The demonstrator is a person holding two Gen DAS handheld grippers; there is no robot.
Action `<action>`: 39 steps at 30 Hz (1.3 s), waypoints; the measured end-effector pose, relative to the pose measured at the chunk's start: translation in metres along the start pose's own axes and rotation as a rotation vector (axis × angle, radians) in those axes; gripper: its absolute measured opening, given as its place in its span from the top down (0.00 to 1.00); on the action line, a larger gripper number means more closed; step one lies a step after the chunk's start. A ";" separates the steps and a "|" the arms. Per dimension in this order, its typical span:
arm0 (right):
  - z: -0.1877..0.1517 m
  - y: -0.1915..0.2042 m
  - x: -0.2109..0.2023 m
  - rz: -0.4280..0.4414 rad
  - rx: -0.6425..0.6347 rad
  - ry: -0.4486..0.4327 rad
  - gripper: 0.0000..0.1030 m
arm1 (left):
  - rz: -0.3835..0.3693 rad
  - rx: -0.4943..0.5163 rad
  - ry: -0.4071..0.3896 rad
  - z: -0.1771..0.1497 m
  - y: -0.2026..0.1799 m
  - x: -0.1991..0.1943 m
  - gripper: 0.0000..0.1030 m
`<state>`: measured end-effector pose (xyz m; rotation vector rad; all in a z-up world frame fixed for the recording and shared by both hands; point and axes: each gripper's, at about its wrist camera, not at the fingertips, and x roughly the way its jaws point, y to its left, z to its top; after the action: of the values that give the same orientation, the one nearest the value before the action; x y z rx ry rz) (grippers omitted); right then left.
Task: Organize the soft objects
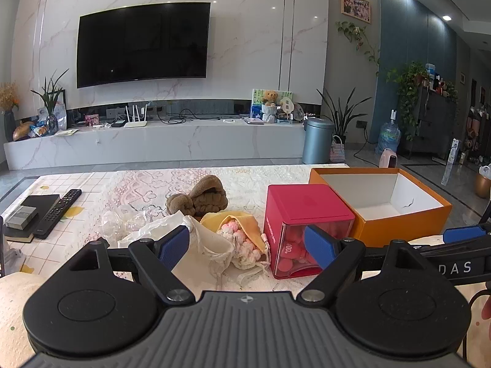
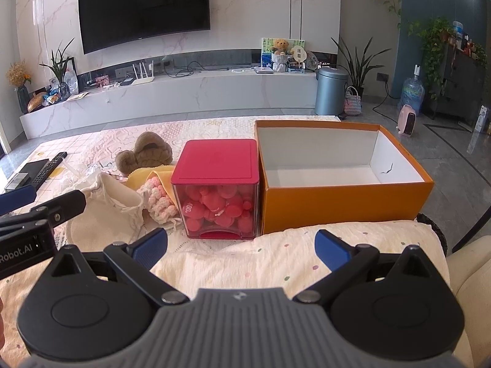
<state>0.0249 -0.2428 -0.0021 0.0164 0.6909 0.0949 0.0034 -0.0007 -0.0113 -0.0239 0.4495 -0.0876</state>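
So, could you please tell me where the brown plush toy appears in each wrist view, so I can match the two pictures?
Left wrist view: the brown plush toy lies just left of centre, behind the yellow cloth.
Right wrist view: it lies left of centre, left of the red-lidded box.
Shared landmark: the open orange box, to the right in both.

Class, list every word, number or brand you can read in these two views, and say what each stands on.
"Robot.AI": on the left gripper.
"DAS": on the right gripper.
"400.": in the red box; the white side lettering is unreadable.
Pictures on the TV shelf: too small.
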 end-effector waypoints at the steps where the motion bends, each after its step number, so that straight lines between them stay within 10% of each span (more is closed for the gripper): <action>1: 0.000 0.000 0.000 0.000 0.000 0.001 0.03 | 0.000 0.000 0.001 -0.001 0.000 0.000 0.04; 26: -0.002 0.014 0.020 0.063 -0.054 -0.020 0.04 | -0.077 -0.081 0.102 -0.007 0.023 0.015 0.37; 39: 0.003 0.071 0.077 0.224 -0.133 0.081 0.27 | -0.002 -0.099 0.155 -0.014 0.085 0.043 0.41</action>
<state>0.0803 -0.1648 -0.0456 -0.0379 0.7608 0.3578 0.0427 0.0801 -0.0458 -0.1150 0.6088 -0.0690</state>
